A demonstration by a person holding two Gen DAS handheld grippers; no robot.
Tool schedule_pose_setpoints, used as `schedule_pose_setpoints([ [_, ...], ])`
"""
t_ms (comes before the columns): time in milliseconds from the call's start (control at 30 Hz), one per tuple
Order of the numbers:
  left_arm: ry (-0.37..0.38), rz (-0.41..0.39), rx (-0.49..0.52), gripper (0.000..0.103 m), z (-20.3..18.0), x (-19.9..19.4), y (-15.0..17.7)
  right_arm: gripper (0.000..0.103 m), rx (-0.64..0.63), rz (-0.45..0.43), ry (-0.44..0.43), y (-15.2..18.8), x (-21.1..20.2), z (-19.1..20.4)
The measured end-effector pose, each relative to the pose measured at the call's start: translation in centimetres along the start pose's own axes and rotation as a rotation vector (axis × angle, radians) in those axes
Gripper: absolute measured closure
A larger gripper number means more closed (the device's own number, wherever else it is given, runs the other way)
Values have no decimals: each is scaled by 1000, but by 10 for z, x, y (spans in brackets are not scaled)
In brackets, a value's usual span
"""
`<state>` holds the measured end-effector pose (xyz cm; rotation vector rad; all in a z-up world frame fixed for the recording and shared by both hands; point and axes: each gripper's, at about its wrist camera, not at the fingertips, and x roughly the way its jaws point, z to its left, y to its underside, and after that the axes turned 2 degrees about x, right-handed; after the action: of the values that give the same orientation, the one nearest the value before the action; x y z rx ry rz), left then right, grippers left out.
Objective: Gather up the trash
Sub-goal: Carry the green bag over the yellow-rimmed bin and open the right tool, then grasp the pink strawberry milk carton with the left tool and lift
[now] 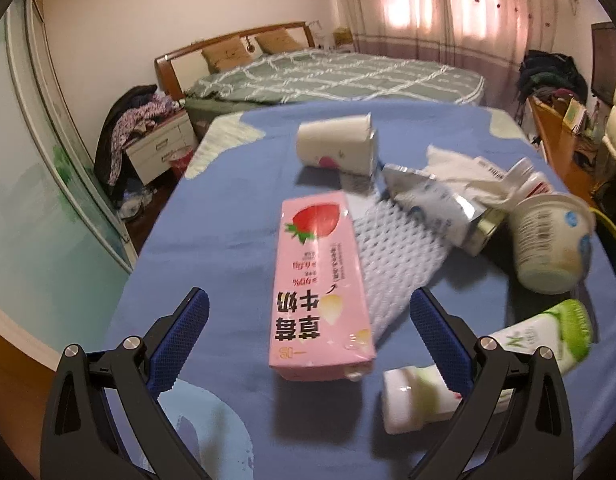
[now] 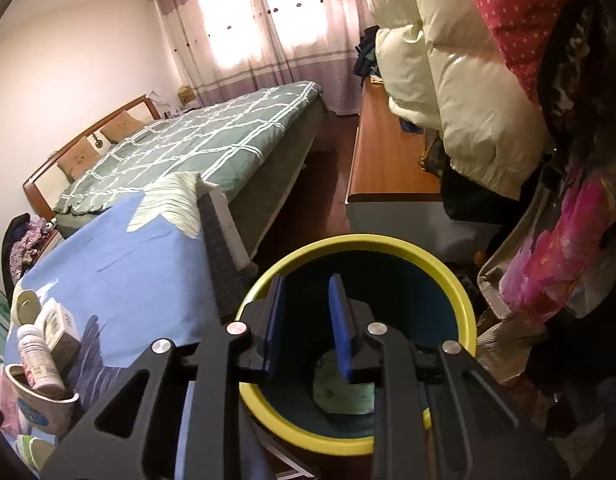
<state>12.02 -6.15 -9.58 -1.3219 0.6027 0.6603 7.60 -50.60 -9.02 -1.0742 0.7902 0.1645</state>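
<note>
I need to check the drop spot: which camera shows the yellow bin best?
The right wrist view: the yellow bin sits straight below the right gripper, rim and inside visible. The left wrist view shows only a yellow sliver at its right edge, probably the rim.

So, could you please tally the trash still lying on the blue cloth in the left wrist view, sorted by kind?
Cartons: 1, pink strawberry milk carton
Cups or tubs: 2, white cup, yogurt tub
Bottles: 1, green-and-white bottle
Foam nets: 1, white foam net
Foil wrappers: 1, silver wrapper
Tissues: 1, crumpled tissue
Total: 7
</note>
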Motion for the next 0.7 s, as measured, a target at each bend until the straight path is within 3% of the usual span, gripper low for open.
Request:
schedule_pose_setpoints([
  [267, 31, 52, -50, 8, 17, 25, 8, 80, -9, 12, -19, 4, 1, 8],
  [367, 56, 54, -61, 17, 19, 30, 7, 80, -14, 16, -27, 6, 2, 11],
  [533, 103, 57, -66, 50, 20, 33, 7, 80, -20, 16, -36, 7, 1, 15],
  [700, 92, 14, -68, 53, 22, 20, 6, 80, -17, 10, -41, 8, -4, 13],
])
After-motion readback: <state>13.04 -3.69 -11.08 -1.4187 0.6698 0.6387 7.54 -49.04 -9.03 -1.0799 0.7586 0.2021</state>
